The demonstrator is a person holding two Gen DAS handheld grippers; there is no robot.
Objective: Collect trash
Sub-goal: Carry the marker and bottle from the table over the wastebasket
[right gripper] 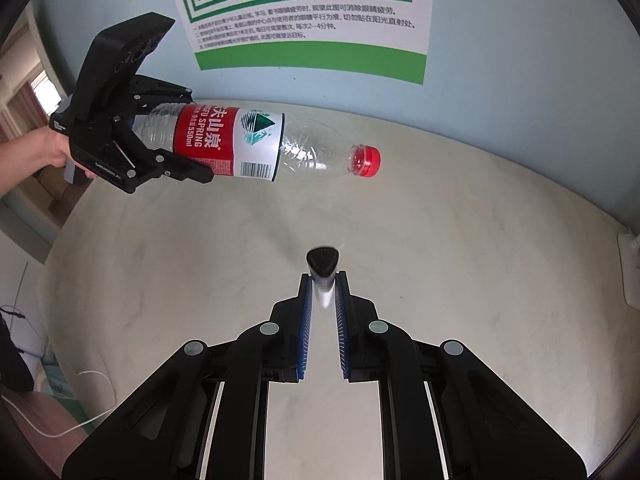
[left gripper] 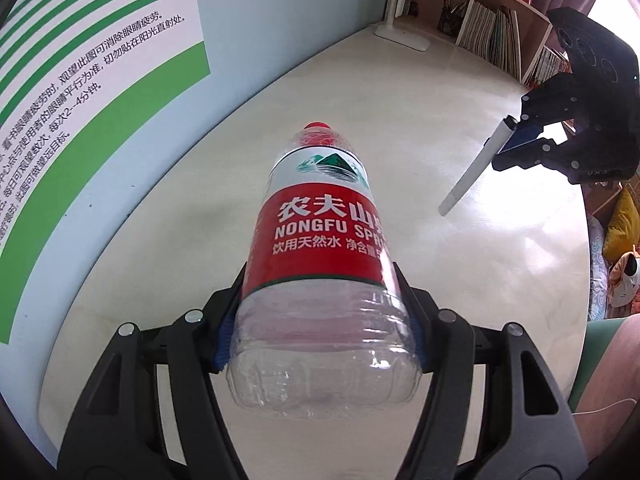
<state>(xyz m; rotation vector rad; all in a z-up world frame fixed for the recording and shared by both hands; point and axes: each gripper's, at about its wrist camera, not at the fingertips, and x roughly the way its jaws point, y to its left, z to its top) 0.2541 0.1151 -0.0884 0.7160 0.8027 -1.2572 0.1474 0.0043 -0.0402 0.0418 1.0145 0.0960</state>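
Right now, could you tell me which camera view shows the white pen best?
The left wrist view: there the white pen shows along its whole length, hanging from the right gripper above the table. The right wrist view shows the pen only end-on, foreshortened between that gripper's pads.

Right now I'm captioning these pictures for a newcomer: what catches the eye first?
An empty plastic bottle with a red label, clamped near its base in the left gripper above the pale table. Next, the white marker pinched in the right gripper, with the green-striped poster behind.
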